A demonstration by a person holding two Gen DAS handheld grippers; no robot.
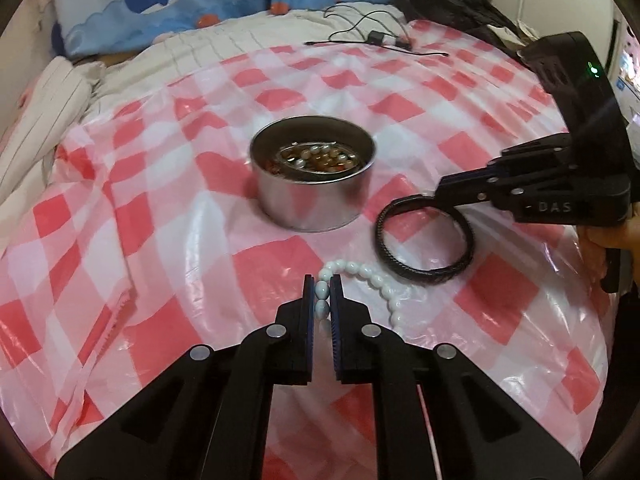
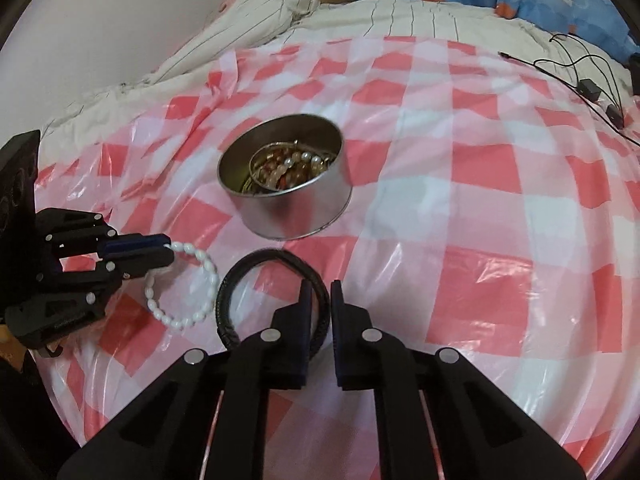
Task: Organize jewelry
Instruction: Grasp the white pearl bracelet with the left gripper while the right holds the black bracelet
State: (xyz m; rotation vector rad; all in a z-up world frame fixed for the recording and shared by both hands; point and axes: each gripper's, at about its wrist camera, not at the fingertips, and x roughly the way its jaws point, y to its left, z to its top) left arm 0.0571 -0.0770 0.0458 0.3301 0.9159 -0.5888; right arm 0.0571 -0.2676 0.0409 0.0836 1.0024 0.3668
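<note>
A round metal tin (image 1: 316,200) (image 2: 288,208) holding several beaded bracelets stands on the red-and-white checked plastic sheet. My left gripper (image 1: 322,290) (image 2: 166,250) is shut on a white bead bracelet (image 1: 374,276) (image 2: 200,280) that lies on the sheet in front of the tin. My right gripper (image 2: 319,300) (image 1: 438,200) is shut on a black braided bracelet (image 1: 424,240) (image 2: 256,268), which lies beside the white one, right of it in the left wrist view.
The checked sheet (image 1: 160,220) covers a bed with a striped quilt (image 2: 360,20). Blue whale-print pillows (image 1: 160,0) lie at the back. Black cables with small boxes (image 1: 376,36) (image 2: 588,88) lie behind the tin. Dark clothing (image 1: 460,8) is at the back right.
</note>
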